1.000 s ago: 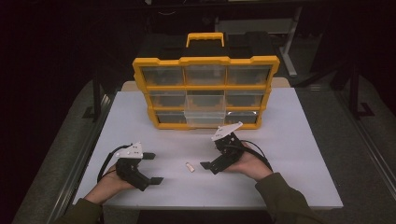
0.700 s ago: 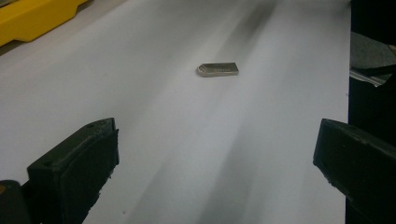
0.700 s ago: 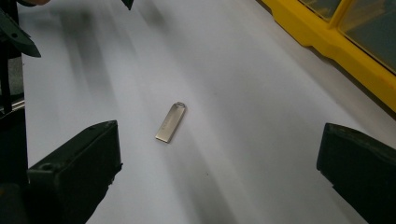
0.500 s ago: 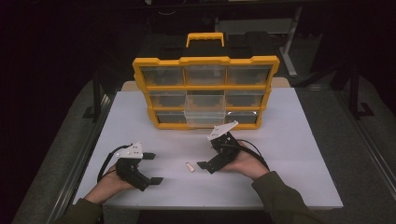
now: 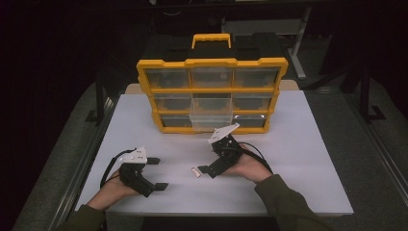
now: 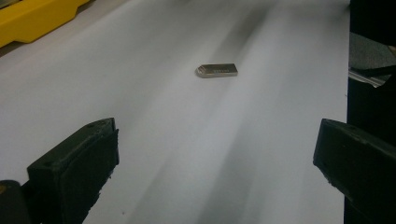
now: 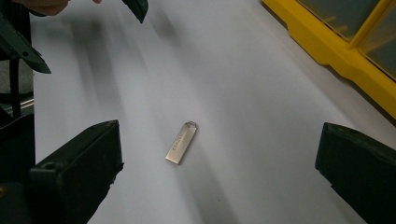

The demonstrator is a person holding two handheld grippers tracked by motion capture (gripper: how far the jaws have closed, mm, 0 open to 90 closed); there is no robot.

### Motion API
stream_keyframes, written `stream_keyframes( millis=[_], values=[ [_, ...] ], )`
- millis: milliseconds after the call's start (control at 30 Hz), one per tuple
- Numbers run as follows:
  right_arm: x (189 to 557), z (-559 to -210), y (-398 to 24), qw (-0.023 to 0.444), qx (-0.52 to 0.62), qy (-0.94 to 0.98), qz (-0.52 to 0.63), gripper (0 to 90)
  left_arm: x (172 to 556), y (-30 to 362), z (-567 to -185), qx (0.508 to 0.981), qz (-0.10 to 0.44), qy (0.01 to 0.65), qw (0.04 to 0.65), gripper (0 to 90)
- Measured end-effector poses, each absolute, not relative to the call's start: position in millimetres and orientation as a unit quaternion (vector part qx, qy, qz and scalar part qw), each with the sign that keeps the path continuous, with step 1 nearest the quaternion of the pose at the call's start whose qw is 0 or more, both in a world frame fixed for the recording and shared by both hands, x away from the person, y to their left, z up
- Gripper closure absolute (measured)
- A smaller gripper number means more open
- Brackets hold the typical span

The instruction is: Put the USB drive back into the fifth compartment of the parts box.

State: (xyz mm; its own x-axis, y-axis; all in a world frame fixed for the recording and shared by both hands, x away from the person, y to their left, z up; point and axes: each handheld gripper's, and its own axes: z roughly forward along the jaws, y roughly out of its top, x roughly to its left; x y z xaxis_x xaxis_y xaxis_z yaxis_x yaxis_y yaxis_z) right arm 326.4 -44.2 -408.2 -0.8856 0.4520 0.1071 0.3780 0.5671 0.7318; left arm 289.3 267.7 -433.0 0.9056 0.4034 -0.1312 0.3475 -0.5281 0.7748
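Observation:
A small silver USB stick (image 5: 196,170) lies flat on the white table (image 5: 298,159), between my two grippers. My right gripper (image 5: 208,159) is open just right of the stick, tilted down toward it. In the right gripper view the stick (image 7: 181,142) lies between and slightly ahead of the wide-apart jaws of that gripper (image 7: 217,175). My left gripper (image 5: 157,173) rests open near the table's front left. In the left gripper view, the stick (image 6: 217,70) lies well ahead of the left gripper (image 6: 215,175).
A yellow organizer box (image 5: 211,62) with clear drawers and a handle on top stands upright at the table's back middle. Its bottom middle drawer (image 5: 211,122) sticks out a little. The box's yellow edge (image 7: 327,46) runs along the right gripper view's right side.
My right gripper has shifted slightly left, closer to the USB stick. The left gripper and the stick have stayed in place.

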Motion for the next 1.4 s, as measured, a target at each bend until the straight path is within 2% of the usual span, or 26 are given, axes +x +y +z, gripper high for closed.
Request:
stream_keyframes(
  millis=[900,1400],
  values=[
    [333,-402,-18,0.032,0.220,0.884,0.411,0.1,289,269,-433,0.873,0.032,0.217,0.436,0.0],
    [335,-402,-7,0.035,0.212,0.890,0.403,6.3,289,271,-434,0.873,0.033,0.218,0.435,0.0]
  ],
)
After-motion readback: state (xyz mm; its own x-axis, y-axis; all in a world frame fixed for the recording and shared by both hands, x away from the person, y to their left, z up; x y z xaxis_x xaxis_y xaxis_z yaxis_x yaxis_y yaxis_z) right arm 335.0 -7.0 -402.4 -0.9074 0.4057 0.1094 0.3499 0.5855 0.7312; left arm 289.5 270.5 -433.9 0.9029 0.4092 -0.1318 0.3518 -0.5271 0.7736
